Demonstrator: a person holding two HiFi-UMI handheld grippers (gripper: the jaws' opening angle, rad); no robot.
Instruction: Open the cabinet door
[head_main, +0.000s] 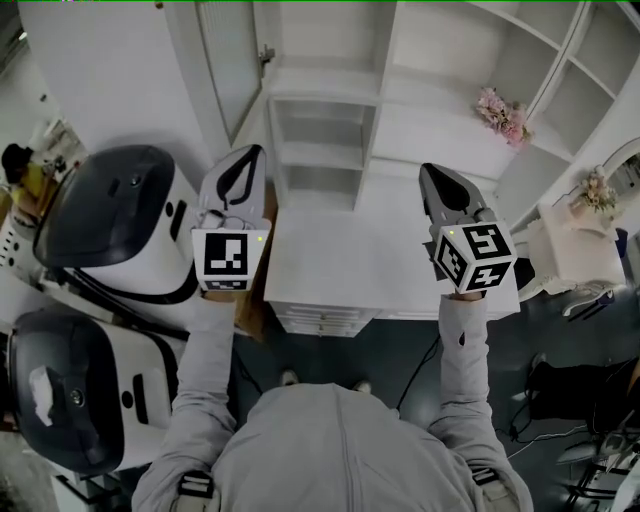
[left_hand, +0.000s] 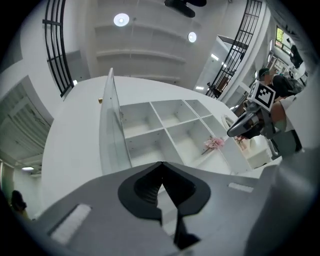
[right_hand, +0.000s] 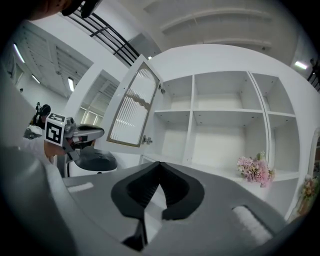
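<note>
Cabinet door (head_main: 228, 58): upper left of the head view, swung well out from the white shelving (head_main: 330, 130); judged open, so the task looks all but done. Left gripper (head_main: 256, 152): jaws closed tip to tip, nothing held, just below the door in frame. Right gripper (head_main: 430, 172): jaws likewise together and empty, right of centre over the countertop (head_main: 340, 250). If you want more swing, part one pair of jaws first, take the door's free edge, and draw it round the hinge arc, not straight back. Door: white painted frame, tall ribbed pane, flat. Shelving: matte white, square bays. Pink flowers (head_main: 503, 113): soft cluster, upper right.
</note>
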